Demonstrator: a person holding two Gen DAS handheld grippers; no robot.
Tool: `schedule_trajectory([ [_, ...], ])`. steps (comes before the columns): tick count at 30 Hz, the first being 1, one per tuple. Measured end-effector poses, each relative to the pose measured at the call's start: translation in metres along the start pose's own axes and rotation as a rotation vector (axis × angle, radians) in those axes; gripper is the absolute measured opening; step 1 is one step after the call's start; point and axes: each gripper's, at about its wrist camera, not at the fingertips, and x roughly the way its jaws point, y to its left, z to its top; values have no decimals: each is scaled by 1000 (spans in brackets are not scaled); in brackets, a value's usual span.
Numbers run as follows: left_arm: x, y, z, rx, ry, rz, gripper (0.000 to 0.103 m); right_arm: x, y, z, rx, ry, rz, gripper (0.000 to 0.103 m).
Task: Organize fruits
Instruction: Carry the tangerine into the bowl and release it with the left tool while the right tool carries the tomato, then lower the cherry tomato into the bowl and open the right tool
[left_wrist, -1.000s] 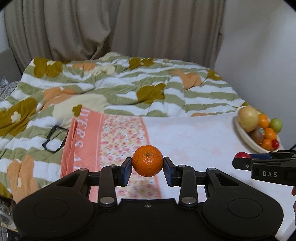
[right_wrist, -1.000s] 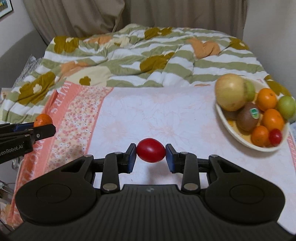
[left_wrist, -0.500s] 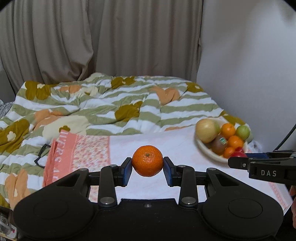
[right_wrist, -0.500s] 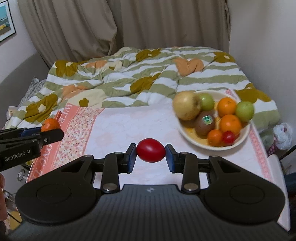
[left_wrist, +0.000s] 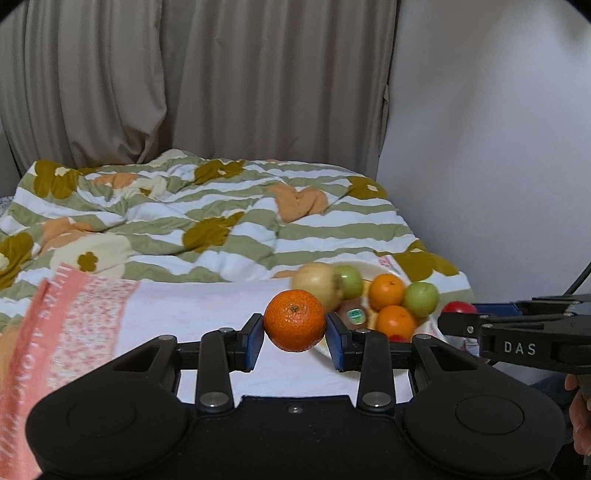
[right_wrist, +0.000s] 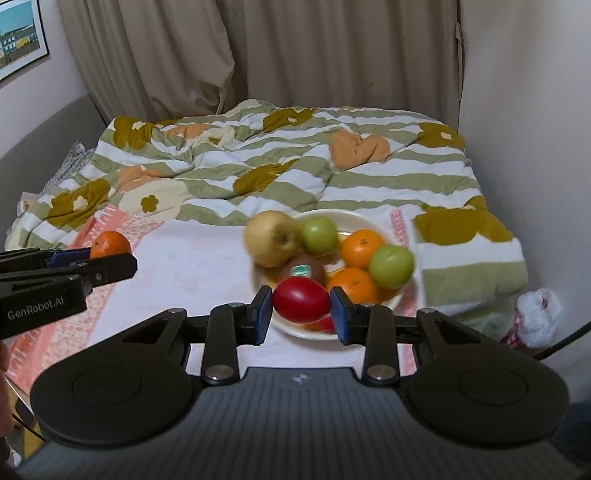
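Orange peel fills the middle of the left wrist view: the left gripper (left_wrist: 294, 320) is clamped on a mandarin (left_wrist: 294, 319), blue pads pressed to either side of it, held up in the air above the pale cloth on the bed (left_wrist: 207, 314). Over on the other side, the right gripper (right_wrist: 301, 305) is clamped just as firmly on a red tomato-like fruit (right_wrist: 301, 305), whose long axis runs straight across from pad to pad. And here is the relation that matters: the cream bowl (right_wrist: 369, 221), already piled with a big yellow pear-like fruit (right_wrist: 271, 238), green apples, oranges and a stickered kiwi, lies dead ahead of and below the right gripper, the red fruit hanging over its near rim. From the left gripper the bowl sits ahead and off to the right, partly hidden behind the mandarin. So the right hand looks nearer to a drop; the left likely needs to swing rightward first. With the bowl crowded, a released fruit could roll off the pile.
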Motion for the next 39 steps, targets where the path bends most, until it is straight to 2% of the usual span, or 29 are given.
schedule_trajectory([
  [5, 34, -25, 4, -1, 43, -1, 40, 13, -30, 11, -16, 8, 1, 50],
  [12, 91, -36, 6, 21, 124, -4, 40, 42, -54, 23, -6, 34, -1, 50],
  [19, 140, -37, 0, 59, 208, 5, 40, 73, -59, 29, 12, 70, 10, 50],
  [28, 166, -34, -6, 109, 254, -3, 40, 97, -54, 35, 22, 97, 10, 50],
  [29, 165, -34, -6, 114, 253, -6, 46, 98, -54, 36, 23, 98, 10, 50],
  [32, 159, -33, -6, 125, 236, -11, 84, 101, -53, 38, 25, 101, 8, 50],
  [33, 157, -32, -6, 128, 225, -10, 89, 102, -53, 38, 25, 101, 8, 50],
  [39, 141, -22, -5, 115, 216, -10, 93, 107, -49, 44, 16, 100, 10, 50],
])
